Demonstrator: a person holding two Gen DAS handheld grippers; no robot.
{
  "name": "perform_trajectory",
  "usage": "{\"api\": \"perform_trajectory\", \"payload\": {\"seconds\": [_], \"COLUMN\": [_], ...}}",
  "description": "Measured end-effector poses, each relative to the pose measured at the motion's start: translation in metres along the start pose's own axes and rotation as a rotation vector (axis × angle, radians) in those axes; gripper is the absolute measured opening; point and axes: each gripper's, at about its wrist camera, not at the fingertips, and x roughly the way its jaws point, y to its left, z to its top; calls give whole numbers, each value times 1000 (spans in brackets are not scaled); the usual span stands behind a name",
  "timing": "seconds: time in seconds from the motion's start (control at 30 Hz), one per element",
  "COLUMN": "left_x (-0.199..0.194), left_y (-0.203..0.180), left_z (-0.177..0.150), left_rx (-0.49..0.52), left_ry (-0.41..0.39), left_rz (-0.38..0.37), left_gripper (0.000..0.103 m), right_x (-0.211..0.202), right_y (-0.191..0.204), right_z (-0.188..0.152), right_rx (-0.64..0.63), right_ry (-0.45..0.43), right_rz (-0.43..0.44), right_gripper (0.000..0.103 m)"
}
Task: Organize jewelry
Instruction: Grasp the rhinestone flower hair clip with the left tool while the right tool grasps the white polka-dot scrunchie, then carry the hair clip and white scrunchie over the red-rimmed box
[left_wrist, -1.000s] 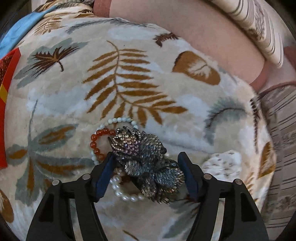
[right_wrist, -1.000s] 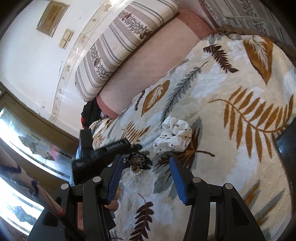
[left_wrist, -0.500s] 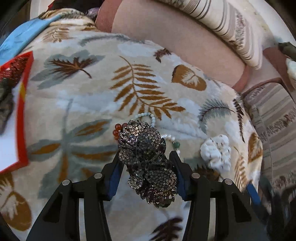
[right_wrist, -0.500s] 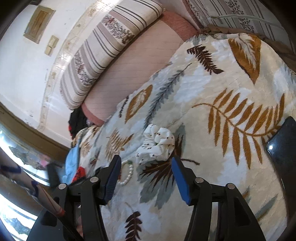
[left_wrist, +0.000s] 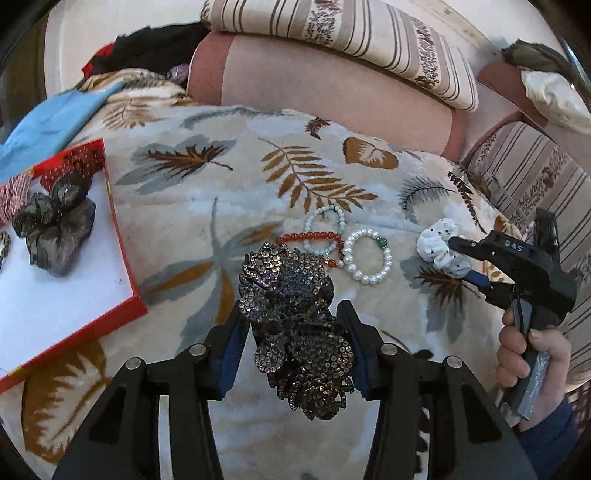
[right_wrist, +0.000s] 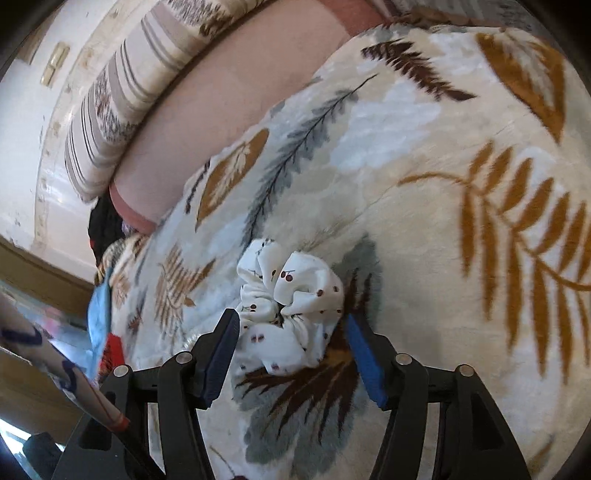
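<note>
We count three bead bracelets, one sparkly flower clip, one white scrunchie, one dark scrunchie and one red box.

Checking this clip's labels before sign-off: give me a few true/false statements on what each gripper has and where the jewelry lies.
1. The left gripper holds the brooch. True.
2. The brooch lies in the red box. False: it is held above the blanket.
3. The right gripper straddles the scrunchie. True; its fingers have just been closing.
4. Three bracelets lie on the blanket. True.
5. The red box holds only pearls. False: a dark scrunchie lies in it.
</note>
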Motion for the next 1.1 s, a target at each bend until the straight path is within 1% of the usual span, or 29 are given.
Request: {"api": "perform_trajectory", "payload": {"seconds": [0.03,0.07,0.13,0.23,0.27,0.33,0.47,0.6,0.73,0.8,0.93,1.1], "left_x": [2,3,5,6,5,3,4,3,-1,-3,-4,-4], "left_y": [-1,-1,1,2,3,4,8,10,6,3,0,-2], "left_z": [-1,-2,-2,-1,-1,0,1,3,3,2,2,1], "left_rx": [14,25,39,63,67,77,74,85,109,125,151,178], "left_ry": [-14,-22,-43,-59,-68,-79,-81,-100,-131,-147,-171,-182], "left_rz": [5,6,8,15,19,21,22,53,90,115,157,191], "left_gripper": [48,48,48,48,48,48,48,48,48,48,48,48], "right_x": [4,6,4,-7,-15,-24,-33,-43,-46,-45,-48,-48], "right_y": [2,4,9,17,24,37,59,90,113,117,116,116], "right_z": [-2,-3,-7,-10,-13,-20,-39,-66,-86,-91,-93,-92], "right_rx": [-16,-31,-70,-103,-139,-195,-266,-390,-496,-519,-523,-522], "right_ry": [12,16,16,-27,-56,-86,-92,-91,-97,-90,-91,-95], "right_rz": [-3,-9,-9,5,6,17,67,130,155,162,162,158], "right_gripper": [21,15,11,10,10,10,10,10,10,10,11,10]}}
